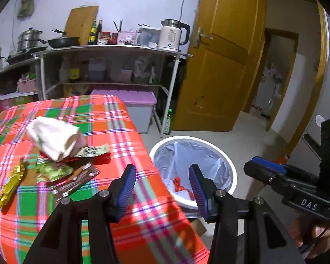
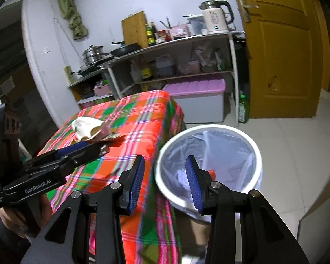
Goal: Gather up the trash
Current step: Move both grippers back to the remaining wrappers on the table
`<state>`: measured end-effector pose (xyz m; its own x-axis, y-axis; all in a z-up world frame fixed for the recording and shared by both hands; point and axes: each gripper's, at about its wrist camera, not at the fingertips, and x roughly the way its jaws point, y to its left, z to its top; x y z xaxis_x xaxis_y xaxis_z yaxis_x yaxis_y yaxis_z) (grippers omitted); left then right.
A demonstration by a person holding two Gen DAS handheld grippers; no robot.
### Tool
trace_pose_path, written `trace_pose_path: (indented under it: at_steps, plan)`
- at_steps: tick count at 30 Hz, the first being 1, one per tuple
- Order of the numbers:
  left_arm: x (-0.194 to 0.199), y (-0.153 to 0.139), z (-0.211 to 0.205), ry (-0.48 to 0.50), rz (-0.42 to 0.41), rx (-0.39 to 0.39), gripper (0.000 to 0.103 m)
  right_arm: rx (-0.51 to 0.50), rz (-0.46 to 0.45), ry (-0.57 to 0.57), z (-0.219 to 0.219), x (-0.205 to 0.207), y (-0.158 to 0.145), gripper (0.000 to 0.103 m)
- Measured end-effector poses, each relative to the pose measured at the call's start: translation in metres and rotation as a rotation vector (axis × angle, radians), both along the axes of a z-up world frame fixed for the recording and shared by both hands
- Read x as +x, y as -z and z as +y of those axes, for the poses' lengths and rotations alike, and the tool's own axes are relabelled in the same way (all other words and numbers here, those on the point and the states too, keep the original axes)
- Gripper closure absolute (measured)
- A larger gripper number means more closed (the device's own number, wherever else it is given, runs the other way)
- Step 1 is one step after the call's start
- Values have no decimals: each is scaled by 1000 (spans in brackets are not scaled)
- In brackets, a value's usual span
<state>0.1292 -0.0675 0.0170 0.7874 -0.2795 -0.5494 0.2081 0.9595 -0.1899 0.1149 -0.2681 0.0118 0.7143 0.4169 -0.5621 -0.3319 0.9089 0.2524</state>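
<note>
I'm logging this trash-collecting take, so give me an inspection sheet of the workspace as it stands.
Surface: plaid tablecloth, covering the table.
Job's things: gold wrapper, green wrapper, brown wrapper and crumpled cream cloth on the table; white lined bin beside it, red scrap inside.
Clutter: nothing seen beyond the trash.
Grippers: left gripper open, empty; right gripper open, empty.
Cables: black lead by the right handle.
Surroundings: shelf with kettle, wooden door.

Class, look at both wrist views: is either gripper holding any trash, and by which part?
Nothing is held. The left gripper and the right gripper are both open, with no trash between their fingers.
</note>
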Motion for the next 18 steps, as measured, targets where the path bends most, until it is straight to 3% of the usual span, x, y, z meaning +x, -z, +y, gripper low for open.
trace_pose_path:
  at_steps: [18]
  plan:
    - [-47,9,81,-154,-4,27,53,4,17,-145,62,-15,1,63]
